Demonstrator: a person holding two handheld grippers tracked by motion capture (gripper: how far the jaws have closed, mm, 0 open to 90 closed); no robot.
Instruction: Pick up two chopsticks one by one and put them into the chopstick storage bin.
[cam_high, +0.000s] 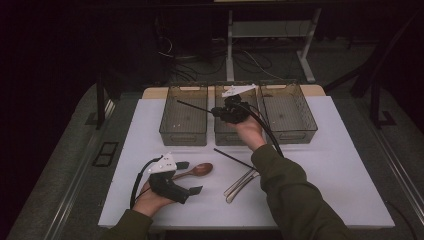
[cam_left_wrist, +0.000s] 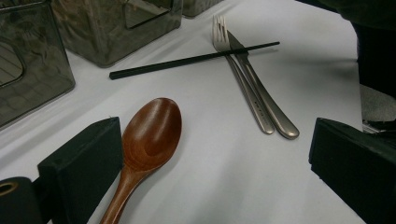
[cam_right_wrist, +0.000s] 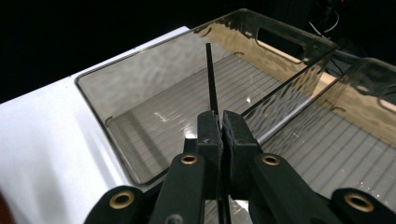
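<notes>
A white table (cam_high: 325, 165) carries three clear smoky bins in a row along its far side: the left bin (cam_high: 184, 116), the middle bin (cam_high: 225, 127) and the right bin (cam_high: 289, 112). The person's right arm, in a dark green sleeve (cam_high: 292, 195), stretches forward from the bottom edge, its hand raised over the middle bin. The right gripper (cam_high: 218, 112) points toward the left bin, its jaws pinched tight on a black chopstick (cam_high: 192, 106). That chopstick's long axis runs level across the table, its free end out above the left bin's open top; in the right gripper view it juts straight ahead from the closed pads over the bin's ribbed floor. The left hand (cam_high: 150, 200) rests low at the near left of the table, and the left gripper (cam_high: 189, 177) points right with its jaws spread wide, holding nothing. A wooden spoon (cam_left_wrist: 148, 140) lies just inside one jaw, bowl pointing away. Farther on, a second black chopstick (cam_left_wrist: 194, 59) lies across a fork (cam_left_wrist: 243, 79) and a knife (cam_left_wrist: 264, 100). No writing can be read.
</notes>
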